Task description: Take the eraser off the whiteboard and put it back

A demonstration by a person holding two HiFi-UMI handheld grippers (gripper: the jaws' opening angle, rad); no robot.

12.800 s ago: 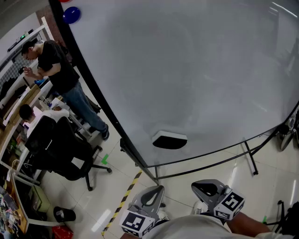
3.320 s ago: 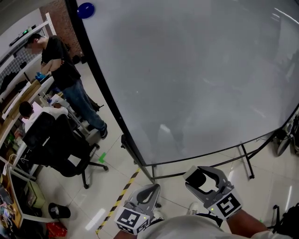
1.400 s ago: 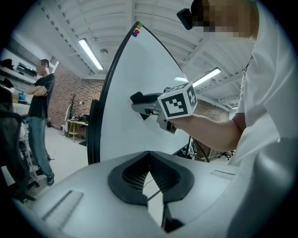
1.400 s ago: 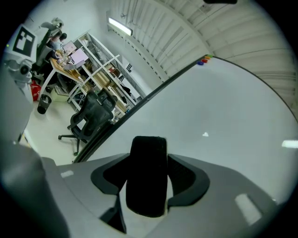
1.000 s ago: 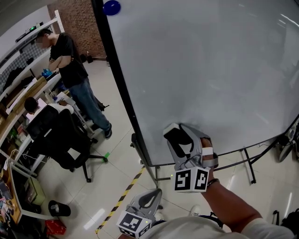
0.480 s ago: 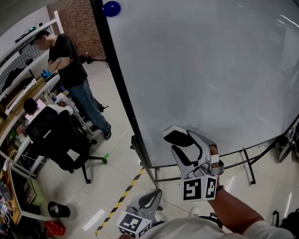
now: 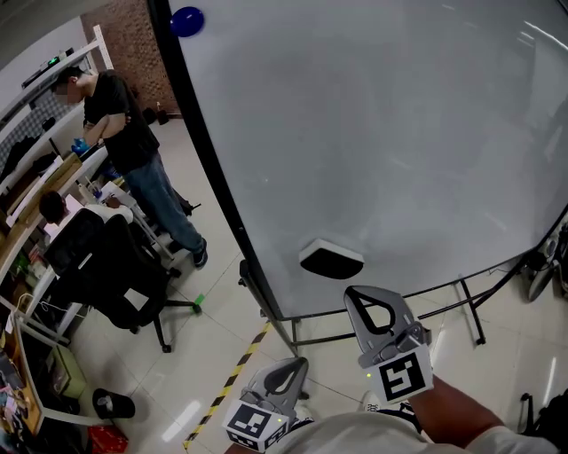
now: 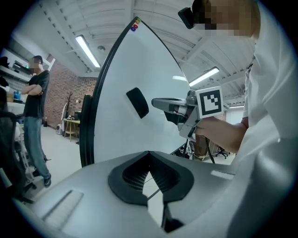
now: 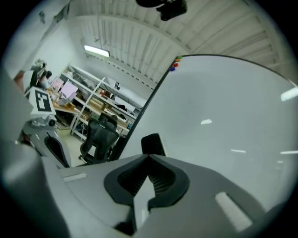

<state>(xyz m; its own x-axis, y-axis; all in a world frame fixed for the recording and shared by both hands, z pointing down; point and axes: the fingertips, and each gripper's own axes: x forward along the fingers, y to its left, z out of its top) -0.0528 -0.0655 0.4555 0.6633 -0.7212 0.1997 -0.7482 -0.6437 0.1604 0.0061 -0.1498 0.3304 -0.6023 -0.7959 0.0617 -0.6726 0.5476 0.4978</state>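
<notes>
Low on the whiteboard [image 7: 382,133], eraser [image 7: 331,260]: stuck flat to the white surface, lower centre of the head view, free of both tools.
Right gripper [image 7: 353,294]: just below the eraser and apart from it, jaws closed together on nothing.
Left gripper [image 7: 300,362]: bottom centre of the frame, jaws likewise together, empty.
Blue disc [image 7: 186,19]: top left, at the board's edge.
Bystander [image 7: 111,111]: standing at upper left; black office chair [image 7: 111,275] below.
Striped floor tape [image 7: 232,377]: yellow and black, lower left of the board's stand.
</notes>
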